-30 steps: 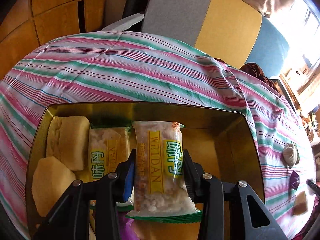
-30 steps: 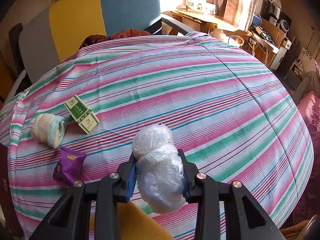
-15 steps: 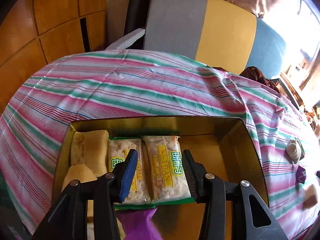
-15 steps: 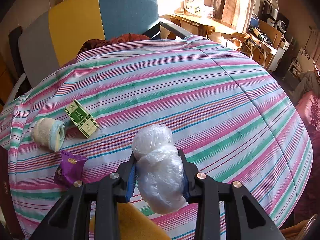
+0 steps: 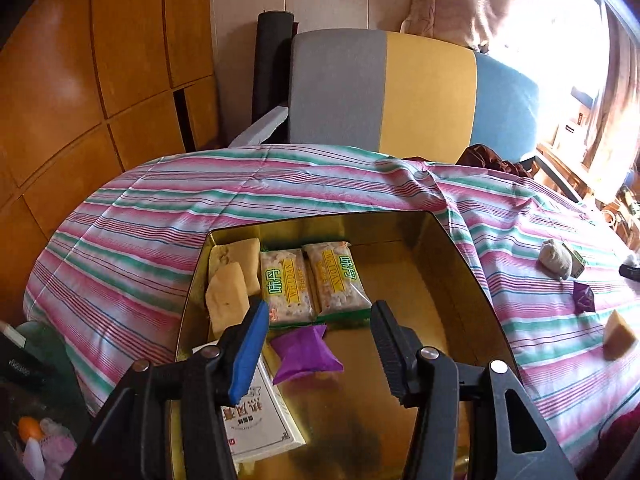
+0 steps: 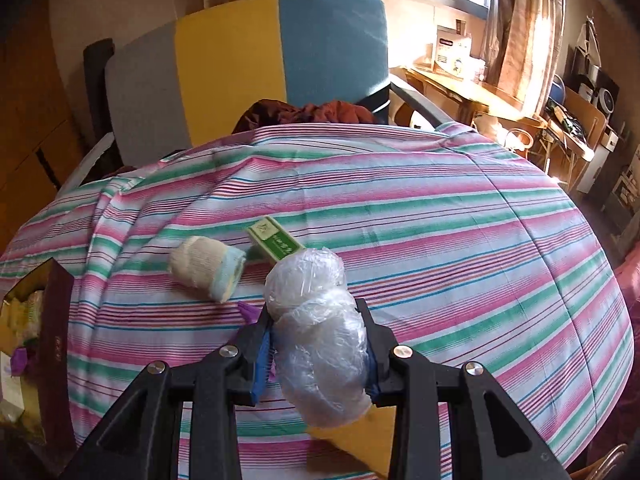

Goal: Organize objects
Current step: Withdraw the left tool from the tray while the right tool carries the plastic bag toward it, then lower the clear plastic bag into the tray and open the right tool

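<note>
Your left claw is hanging over the gold rectangular metal tin with its jaws standing apart and nothing between them. Inside the tin, two clear snack packets with yellow labels are lying side by side against the far wall, two pale yellow cakes are sitting left of them, and a small purple foil packet is lying just on the near side of them. I think the packets are lined up so to leave the right half of the tin free.

Your right claw is clamped on a crumpled ball of clear plastic wrap, holding it above the striped pink and green cloth on the surface, right of the tin.

Only the left view is showing the inside of the tin. Only the right view is showing clearly the rolled beige and blue sock and the flat green and white box, both lying right of the tin, just beside each other.
</note>
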### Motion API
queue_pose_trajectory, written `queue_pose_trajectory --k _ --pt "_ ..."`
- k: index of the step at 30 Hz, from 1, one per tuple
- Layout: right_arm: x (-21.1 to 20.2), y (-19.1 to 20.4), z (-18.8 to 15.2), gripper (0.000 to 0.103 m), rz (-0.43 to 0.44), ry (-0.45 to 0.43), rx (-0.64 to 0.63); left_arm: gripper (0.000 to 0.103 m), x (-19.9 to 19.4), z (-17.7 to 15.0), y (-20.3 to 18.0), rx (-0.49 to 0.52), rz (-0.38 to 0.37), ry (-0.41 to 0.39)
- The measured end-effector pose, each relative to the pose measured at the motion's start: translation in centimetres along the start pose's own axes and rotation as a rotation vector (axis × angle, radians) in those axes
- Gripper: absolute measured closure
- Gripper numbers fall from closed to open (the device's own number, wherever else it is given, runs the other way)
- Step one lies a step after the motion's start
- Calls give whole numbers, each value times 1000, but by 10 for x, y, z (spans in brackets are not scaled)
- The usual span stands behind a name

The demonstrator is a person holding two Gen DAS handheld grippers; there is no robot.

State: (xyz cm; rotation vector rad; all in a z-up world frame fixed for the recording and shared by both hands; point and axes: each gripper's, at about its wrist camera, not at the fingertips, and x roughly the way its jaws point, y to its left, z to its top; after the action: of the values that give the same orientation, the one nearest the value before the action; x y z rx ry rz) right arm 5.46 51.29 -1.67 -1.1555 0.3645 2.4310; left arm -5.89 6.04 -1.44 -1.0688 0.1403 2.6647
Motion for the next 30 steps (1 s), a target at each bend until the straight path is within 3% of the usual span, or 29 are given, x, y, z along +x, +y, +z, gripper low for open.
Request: queue_pose_trajectory --k 9,17,23,30 --pt "-20 142 -3 67 260 17 -219 48 -17 -11 9 -14 18 -25" --pt "-24 268 -32 67 495 96 -364 46 -24 -18 25 -55 19 -24" --pt "4 340 -62 67 572 224 -420 46 -28 -28 53 -124 48 -18" --pt "43 396 -94 64 621 376 -424 46 -31 -43 92 -191 116 -2"
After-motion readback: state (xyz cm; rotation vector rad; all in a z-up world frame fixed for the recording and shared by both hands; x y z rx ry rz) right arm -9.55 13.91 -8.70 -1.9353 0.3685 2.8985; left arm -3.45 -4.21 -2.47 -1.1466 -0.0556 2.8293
